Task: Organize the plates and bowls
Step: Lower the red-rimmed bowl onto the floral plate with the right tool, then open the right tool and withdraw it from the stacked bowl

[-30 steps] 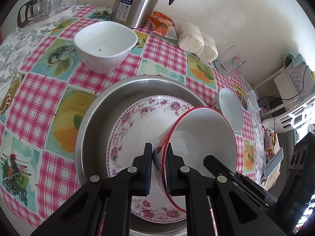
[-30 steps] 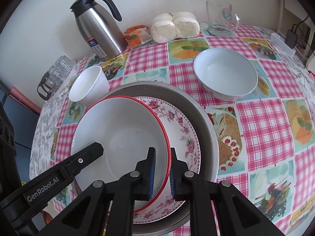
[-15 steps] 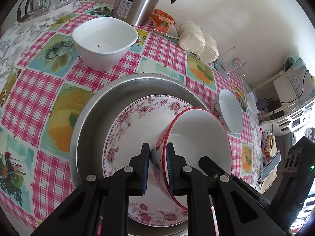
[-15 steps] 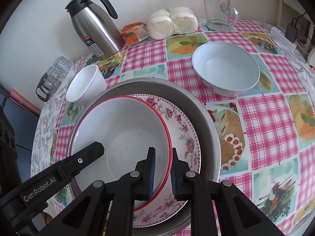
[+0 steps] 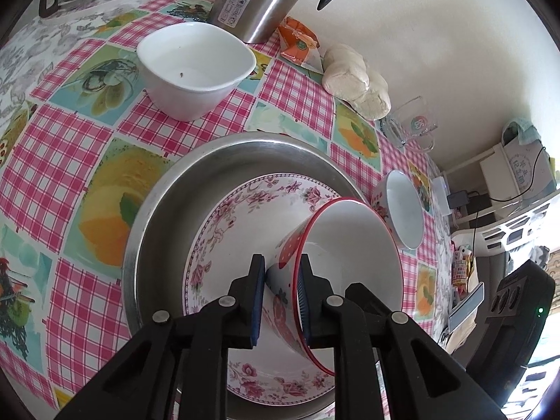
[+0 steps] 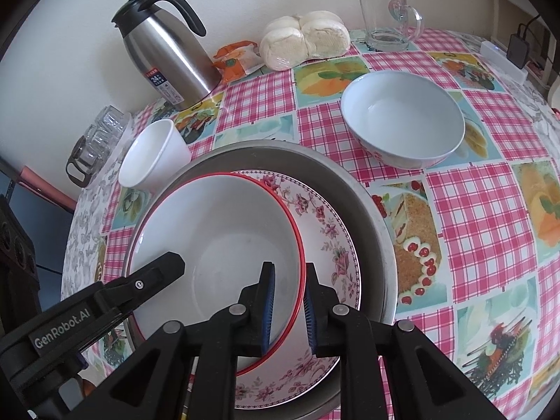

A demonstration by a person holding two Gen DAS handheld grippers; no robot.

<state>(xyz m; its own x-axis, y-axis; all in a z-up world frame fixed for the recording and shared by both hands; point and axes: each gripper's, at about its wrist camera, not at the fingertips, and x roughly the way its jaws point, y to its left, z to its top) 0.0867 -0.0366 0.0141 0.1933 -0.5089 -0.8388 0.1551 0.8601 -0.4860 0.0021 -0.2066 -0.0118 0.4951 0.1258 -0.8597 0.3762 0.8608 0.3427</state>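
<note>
The steel flask (image 5: 259,0) is cut off above by the left wrist view's edge. The near rim of the metal basin (image 6: 371,217) is hidden behind gripper bodies. The print on the glass mug (image 5: 416,126) cannot be read. The shelf clutter (image 5: 465,273) is blurred.

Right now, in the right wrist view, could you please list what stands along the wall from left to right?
Steel thermos jug → orange snack packet → wrapped white buns → clear glass mug.
</note>
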